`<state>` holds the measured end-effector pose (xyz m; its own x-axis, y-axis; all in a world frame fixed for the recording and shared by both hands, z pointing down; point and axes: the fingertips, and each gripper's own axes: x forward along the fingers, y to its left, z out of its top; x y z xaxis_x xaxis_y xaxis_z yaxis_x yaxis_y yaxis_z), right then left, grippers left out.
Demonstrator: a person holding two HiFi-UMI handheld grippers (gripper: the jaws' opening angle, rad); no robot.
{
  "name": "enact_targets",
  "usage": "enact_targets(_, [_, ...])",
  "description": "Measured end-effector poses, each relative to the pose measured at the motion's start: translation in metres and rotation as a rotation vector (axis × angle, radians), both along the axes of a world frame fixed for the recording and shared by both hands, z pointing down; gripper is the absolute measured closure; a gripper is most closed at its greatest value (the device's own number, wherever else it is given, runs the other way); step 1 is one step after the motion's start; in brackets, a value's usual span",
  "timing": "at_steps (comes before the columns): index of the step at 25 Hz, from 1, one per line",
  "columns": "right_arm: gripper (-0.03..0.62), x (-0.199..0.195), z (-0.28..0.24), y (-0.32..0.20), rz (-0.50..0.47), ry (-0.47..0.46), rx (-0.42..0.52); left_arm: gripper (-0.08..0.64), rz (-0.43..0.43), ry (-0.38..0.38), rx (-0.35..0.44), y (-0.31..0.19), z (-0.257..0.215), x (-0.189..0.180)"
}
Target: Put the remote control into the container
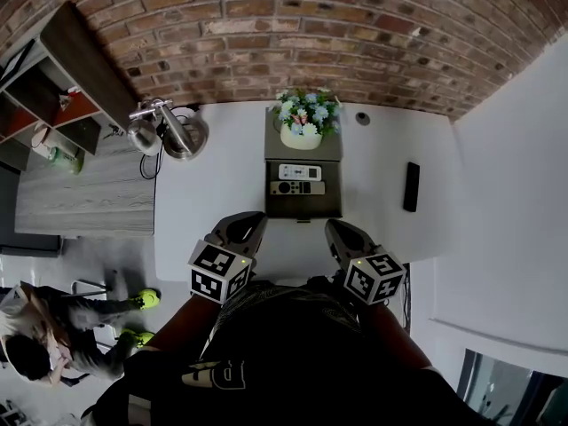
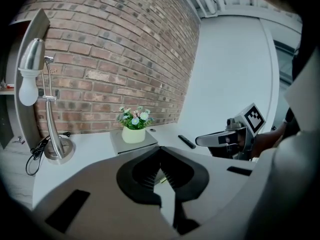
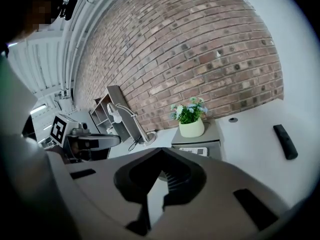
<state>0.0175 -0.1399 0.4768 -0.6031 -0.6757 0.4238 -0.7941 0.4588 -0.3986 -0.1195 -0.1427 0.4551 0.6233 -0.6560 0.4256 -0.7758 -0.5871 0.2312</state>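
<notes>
A black remote control lies on the white table, right of a grey container. It also shows on the table in the left gripper view and at the right in the right gripper view. The container holds a white remote and a dark remote. My left gripper and right gripper hover side by side over the table's front edge, short of the container. Both are shut with nothing between the jaws, left and right.
A pot of flowers stands on the container's back part. A silver desk lamp with its cable sits at the table's left rear. A brick wall runs behind. A wooden shelf stands left, and a person crouches on the floor.
</notes>
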Motion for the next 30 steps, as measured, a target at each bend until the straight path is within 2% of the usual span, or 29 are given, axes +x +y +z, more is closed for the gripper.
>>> enact_targets(6, [0.584, 0.008, 0.004, 0.004, 0.026, -0.004, -0.016, 0.552, 0.012, -0.007, 0.002, 0.003, 0.001, 0.001])
enact_targets(10, [0.584, 0.005, 0.0, 0.007, -0.003, -0.012, 0.001, 0.552, 0.018, -0.015, -0.001, 0.005, 0.001, 0.003])
enact_targets(15, [0.584, 0.006, -0.001, 0.005, -0.014, 0.052, 0.034, 0.552, 0.023, -0.018, 0.008, 0.006, -0.002, 0.007])
enact_targets(22, [0.584, 0.011, 0.002, 0.006, -0.021, 0.05, 0.017, 0.554, 0.028, -0.04, 0.016, 0.008, -0.001, 0.01])
enact_targets(27, [0.584, 0.013, 0.006, 0.007, -0.025, 0.045, 0.002, 0.552, 0.001, 0.002, -0.005, 0.006, 0.001, 0.012])
enact_targets(30, [0.584, 0.017, 0.009, 0.008, -0.024, 0.044, -0.004, 0.552, -0.006, -0.013, -0.014, 0.004, 0.004, 0.014])
